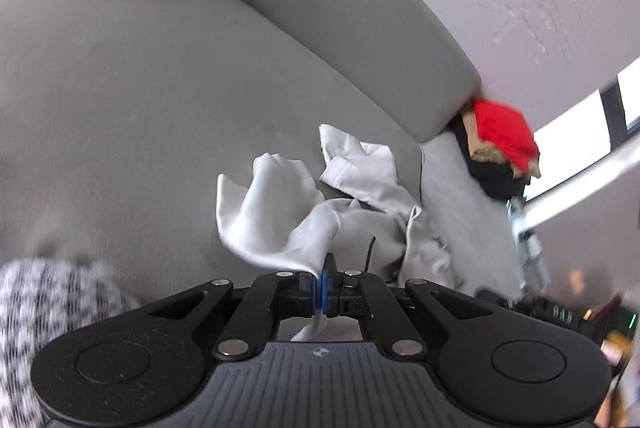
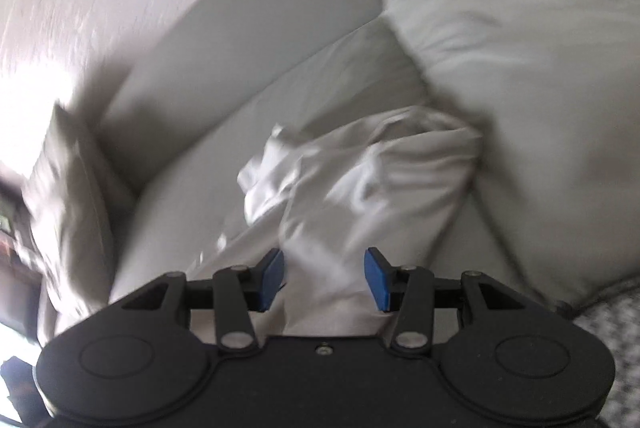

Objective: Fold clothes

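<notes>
A: Left wrist view, item one. Left gripper [image 1: 321, 290]: jaws clenched on a pinch of the pale grey garment [image 1: 280, 211], cloth trailing out beneath the pads as well as ahead of them.

B: Condition of the garment?

A: Crumpled. It lies bunched on the sofa seat [image 1: 120, 107] just ahead of the gripper and off to its right, with no flat panel and no crease line visible. Beyond it, far right: a red and black bundle [image 1: 500, 147] at the end of the backrest [image 1: 360, 27]. Lower left of the gripper: a black-and-white patterned cloth [image 1: 44, 308], blurred.

B: Right wrist view?

A: Right gripper [image 2: 325, 278]: jaws standing apart, blue pads clear of the fabric. The same garment runs up between them and heaps ahead. A large grey cushion [image 2: 520, 67] sits ahead and right.

B: Progress entry?

A: Judged early. One grip is taken; no fold is made. Remaining, as I read it: a second grip, spreading flat, then all the folds.
</notes>
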